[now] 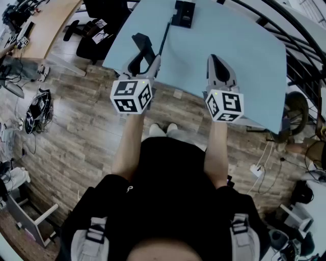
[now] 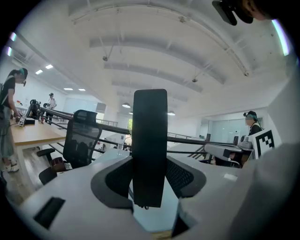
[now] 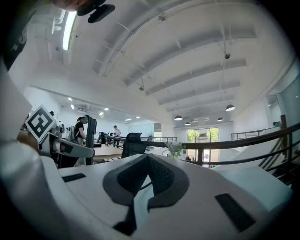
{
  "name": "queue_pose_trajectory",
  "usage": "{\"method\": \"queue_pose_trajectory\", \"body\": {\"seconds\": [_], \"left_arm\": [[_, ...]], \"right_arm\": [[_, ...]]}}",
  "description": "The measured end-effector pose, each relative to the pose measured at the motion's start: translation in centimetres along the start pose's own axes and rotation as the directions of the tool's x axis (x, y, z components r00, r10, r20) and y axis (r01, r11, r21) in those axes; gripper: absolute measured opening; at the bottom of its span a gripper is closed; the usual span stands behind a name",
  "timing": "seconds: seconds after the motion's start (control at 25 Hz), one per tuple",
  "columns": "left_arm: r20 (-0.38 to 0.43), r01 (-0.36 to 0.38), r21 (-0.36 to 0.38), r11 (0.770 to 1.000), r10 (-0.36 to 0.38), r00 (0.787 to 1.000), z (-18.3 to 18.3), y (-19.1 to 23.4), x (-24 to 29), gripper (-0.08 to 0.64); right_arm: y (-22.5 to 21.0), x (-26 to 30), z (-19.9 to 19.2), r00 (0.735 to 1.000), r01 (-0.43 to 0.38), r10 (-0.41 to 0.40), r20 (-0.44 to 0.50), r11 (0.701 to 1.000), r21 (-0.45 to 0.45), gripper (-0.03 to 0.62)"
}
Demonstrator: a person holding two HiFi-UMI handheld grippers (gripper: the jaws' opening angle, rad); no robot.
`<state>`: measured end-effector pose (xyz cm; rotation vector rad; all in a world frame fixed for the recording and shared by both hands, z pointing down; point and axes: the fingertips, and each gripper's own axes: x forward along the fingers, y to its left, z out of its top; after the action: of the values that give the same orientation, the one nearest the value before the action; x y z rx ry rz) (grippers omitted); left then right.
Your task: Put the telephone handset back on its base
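Observation:
My left gripper point(image 1: 143, 62) is shut on the black telephone handset point(image 1: 144, 46), held over the near edge of the light blue table point(image 1: 244, 61). In the left gripper view the handset point(image 2: 150, 140) stands upright between the dark pads of that gripper point(image 2: 150, 180), well above them. The black telephone base point(image 1: 183, 14) sits at the table's far edge, beyond the handset and a little to its right. My right gripper point(image 1: 215, 60) hovers over the table's near edge, to the right. Its jaws meet at the tips with nothing between them, as the right gripper view point(image 3: 148, 159) shows.
A black office chair point(image 1: 97, 30) stands left of the table on the wood floor. Cables and gear lie at the far left point(image 1: 38, 109). A curved railing point(image 1: 300, 46) runs past the table's right side. People stand at distant desks point(image 2: 9, 117).

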<state>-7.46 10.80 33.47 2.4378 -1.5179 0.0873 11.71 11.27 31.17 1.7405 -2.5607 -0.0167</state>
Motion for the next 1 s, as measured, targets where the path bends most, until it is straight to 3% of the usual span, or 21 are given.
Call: {"method": "queue_pose_trajectory", "body": {"seconds": [0.64, 1.0], "left_arm": [[0.022, -0.005, -0.011, 1.000, 0.006, 1.000, 0.4, -1.2, -0.1, 0.206], [0.045, -0.010, -0.014, 1.000, 0.011, 0.999, 0.8, -0.8, 0.1, 0.202]], "right_arm": [[-2.0, 0.2, -0.8, 0.997, -0.004, -0.002, 0.072, 0.996, 0.091, -0.006], [-1.3, 1.9, -0.2, 0.995, -0.061, 0.053, 0.082, 0.994, 0.090, -0.006]]}}
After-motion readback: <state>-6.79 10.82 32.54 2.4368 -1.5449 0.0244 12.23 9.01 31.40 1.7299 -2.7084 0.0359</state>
